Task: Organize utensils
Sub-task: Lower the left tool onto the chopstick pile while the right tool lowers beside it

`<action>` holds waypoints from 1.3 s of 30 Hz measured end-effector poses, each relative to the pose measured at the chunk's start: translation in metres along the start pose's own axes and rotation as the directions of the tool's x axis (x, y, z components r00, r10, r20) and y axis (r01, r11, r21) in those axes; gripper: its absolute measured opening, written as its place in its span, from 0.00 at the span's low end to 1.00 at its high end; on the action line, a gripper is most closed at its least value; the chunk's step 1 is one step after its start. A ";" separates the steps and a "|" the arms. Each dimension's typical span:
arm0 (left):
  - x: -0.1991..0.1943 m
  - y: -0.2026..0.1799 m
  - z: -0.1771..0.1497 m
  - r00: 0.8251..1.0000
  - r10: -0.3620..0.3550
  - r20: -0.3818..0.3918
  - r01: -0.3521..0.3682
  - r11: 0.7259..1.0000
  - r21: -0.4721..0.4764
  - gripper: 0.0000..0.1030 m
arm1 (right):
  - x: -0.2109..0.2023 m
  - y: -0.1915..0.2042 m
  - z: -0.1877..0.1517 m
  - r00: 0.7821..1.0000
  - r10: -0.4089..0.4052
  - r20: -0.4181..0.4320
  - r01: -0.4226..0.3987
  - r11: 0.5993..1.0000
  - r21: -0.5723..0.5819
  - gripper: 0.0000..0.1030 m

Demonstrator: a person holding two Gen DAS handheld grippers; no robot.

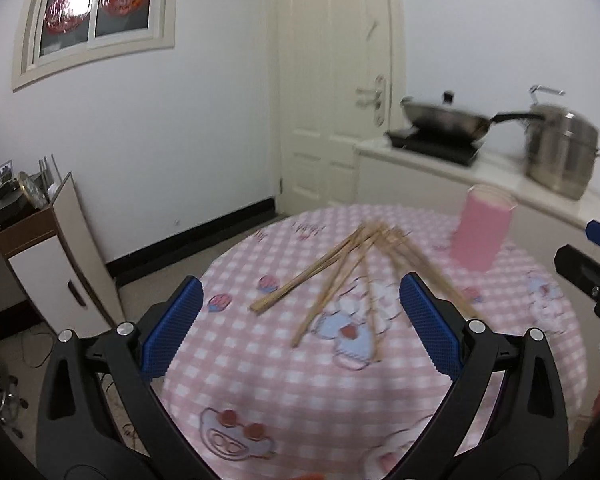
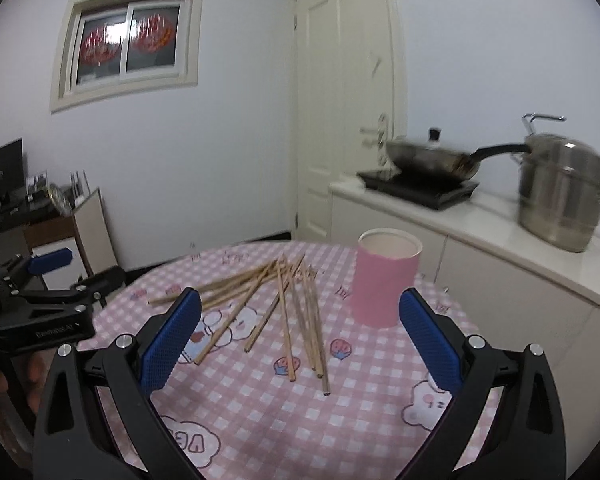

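A: What takes up most of the frame?

B: A round table [image 2: 260, 420] under a pink checked cloth fills the lower middle of both views. At right runs a white counter [image 2: 500, 224] with a steel pot [image 2: 564, 192] at the far right and a wok [image 2: 432, 158] on a black cooktop [image 2: 420, 188] toward the centre.

A: And the utensils?

B: A pink cup [image 2: 386, 278] stands upright just right of centre on the table. The chopsticks [image 2: 284, 304] lie fanned in a loose crossed pile at centre frame, just left of the cup, apart from it.

A: The grippers?

B: The left gripper [image 1: 300, 320] is spread wide with nothing between its blue pads, above the near ends of the chopsticks [image 1: 340, 272]; that view is blurred. The right gripper [image 2: 300, 336] is likewise wide apart and empty, framing pile and cup.
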State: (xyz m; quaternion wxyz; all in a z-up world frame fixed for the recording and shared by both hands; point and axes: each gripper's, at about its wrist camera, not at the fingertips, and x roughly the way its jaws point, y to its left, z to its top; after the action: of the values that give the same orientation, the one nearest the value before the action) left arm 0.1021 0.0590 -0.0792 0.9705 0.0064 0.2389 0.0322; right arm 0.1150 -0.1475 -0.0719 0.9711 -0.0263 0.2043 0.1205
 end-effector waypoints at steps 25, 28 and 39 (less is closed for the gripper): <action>0.172 -0.008 0.058 0.888 -0.237 -0.394 0.263 0.965 0.013 0.52 | 0.189 0.013 0.047 0.911 0.073 -0.406 -0.106 0.992 -0.061 0.33; 0.195 -0.018 0.061 0.855 -0.256 -0.452 0.299 0.954 0.025 0.51 | 0.208 0.008 0.052 0.890 0.070 -0.451 -0.101 0.994 -0.044 0.31; 0.248 -0.039 0.062 0.793 -0.224 -0.566 0.301 0.953 0.044 0.34 | 0.257 0.005 0.052 0.806 0.043 -0.591 -0.098 0.993 -0.061 0.21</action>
State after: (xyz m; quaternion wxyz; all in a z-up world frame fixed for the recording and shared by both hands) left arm 0.3526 0.0363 -0.1401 0.8516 0.0277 0.5099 -0.1183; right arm 0.3626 -0.0803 -0.1284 0.8529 -0.0977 0.4900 0.1513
